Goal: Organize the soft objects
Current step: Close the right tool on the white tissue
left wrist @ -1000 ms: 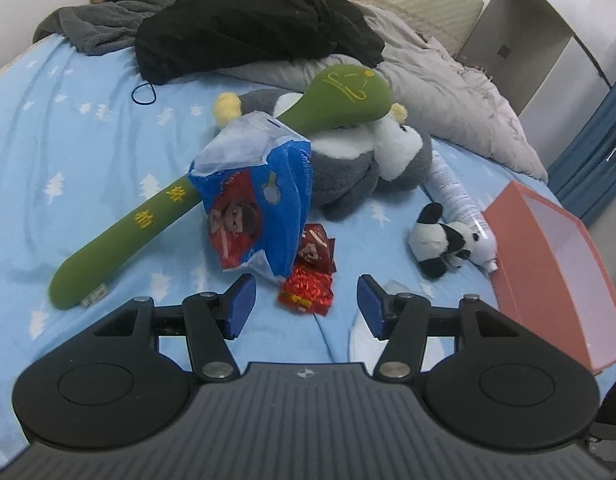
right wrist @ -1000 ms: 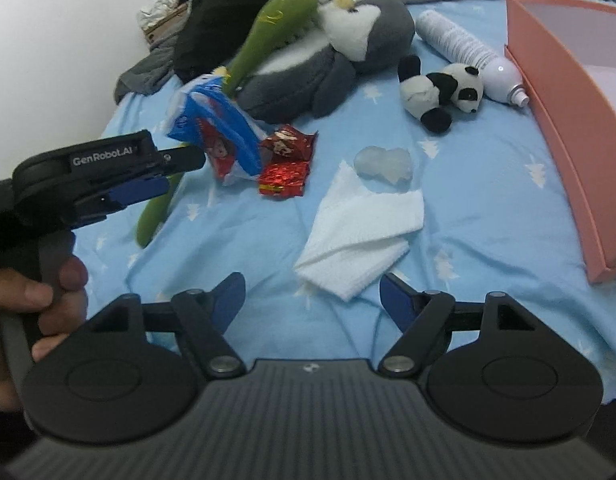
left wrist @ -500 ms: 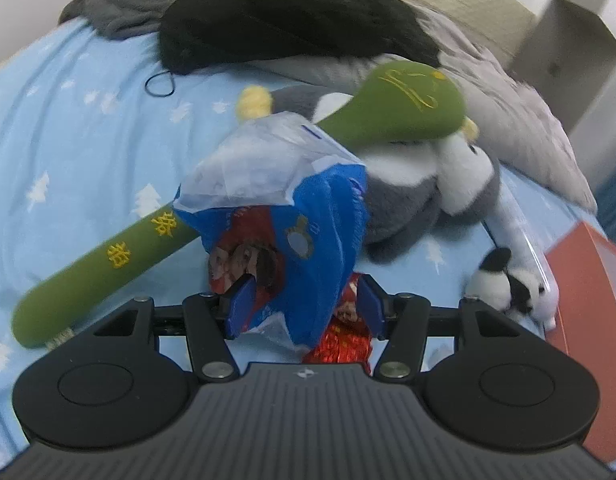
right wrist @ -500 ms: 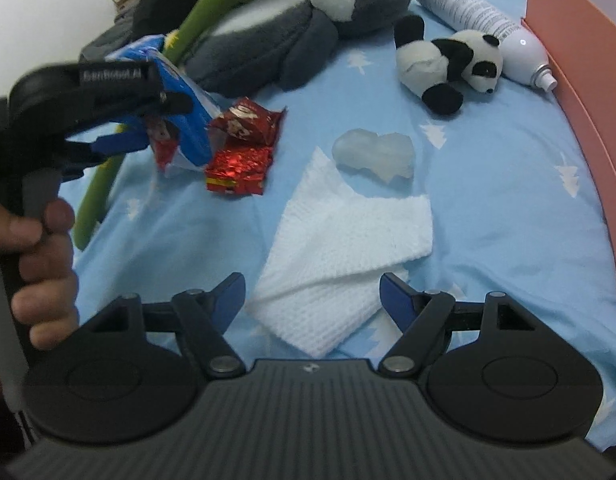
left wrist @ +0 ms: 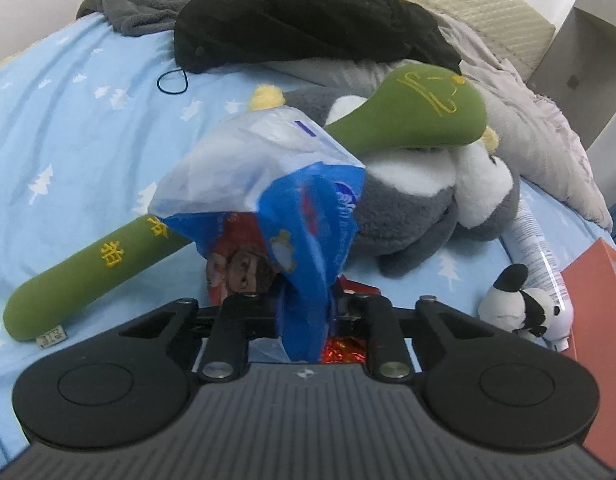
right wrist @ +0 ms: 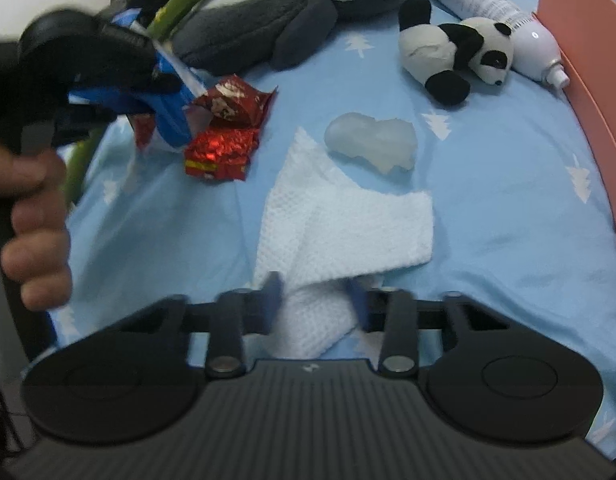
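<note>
**Both grippers closing on soft items, each item dead ahead between the fingers**

Blue plastic bag [left wrist: 308,216]: crumpled, standing up from the bed, its lower tail running straight back into the left gripper [left wrist: 305,312]. Fingers drawn in close against the tail; appears pinched, bag bulk rising ahead of and above the tips. Bag's long axis runs away from the tool, roughly in line with the fingers.

White cloth [right wrist: 340,220]: lies flat, folded, near corner between the fingers of the right gripper [right wrist: 314,300]. Fingers partly closed around that corner, blurred; contact cannot be confirmed. Cloth spreads ahead of the tool.

Surroundings: red wrappers [right wrist: 223,136] just beyond the left gripper's tips, beside the bag. Green plush [left wrist: 107,248] crosses behind the bag, left-low to right-high. Pink box [right wrist: 588,60] far right of both tools.

Judgement: right gripper is nearer the box; any lift of the bag should go up and back, clear of the wrappers.
</note>
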{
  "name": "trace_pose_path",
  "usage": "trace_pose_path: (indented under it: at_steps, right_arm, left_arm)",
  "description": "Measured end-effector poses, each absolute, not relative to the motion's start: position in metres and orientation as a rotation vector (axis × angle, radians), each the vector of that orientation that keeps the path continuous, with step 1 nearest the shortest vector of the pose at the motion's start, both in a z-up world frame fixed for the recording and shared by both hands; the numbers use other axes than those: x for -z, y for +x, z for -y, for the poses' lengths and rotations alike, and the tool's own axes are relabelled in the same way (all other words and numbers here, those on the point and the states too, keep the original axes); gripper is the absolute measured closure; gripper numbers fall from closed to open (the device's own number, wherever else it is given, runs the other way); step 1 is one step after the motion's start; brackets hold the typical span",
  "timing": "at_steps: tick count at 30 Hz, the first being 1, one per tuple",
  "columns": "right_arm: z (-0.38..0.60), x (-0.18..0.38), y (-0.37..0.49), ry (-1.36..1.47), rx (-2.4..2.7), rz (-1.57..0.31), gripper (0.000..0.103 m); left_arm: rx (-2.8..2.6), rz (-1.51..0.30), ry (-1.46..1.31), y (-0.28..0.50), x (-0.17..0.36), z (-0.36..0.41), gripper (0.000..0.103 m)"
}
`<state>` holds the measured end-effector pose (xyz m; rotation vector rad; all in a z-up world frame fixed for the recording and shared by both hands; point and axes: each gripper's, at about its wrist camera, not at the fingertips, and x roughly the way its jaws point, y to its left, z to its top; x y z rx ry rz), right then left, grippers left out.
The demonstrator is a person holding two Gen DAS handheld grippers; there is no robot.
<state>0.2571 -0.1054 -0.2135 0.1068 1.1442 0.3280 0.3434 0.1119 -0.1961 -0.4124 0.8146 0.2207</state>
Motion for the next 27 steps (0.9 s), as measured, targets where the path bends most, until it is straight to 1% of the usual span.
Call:
trace_pose_path:
  at_steps: [2, 5, 16, 27]
  right_arm:
    - [0.107, 0.209, 0.257, 0.111, -0.336, -1.134, 0.088]
    - [0.107, 0.202, 0.254, 0.114, -0.343, -1.114, 0.092]
    - [0.119, 0.171, 0.224, 0.148, -0.359, -1.048, 0.093]
    - [0.133, 0.139, 0.173, 0.155, -0.365, -0.978, 0.093]
  left_arm:
    - [-0.221, -0.811, -0.406, 0.337, 0.191, -0.113, 0.086]
    - [-0.217, -0.805, -0.397, 0.326, 0.181, -0.115, 0.088]
    - [-0.173, -0.806, -0.325, 0.264, 0.141, -0.109, 0.089]
    - [-0.092, -0.851, -0.280, 0.196, 0.128, -0.081, 0.089]
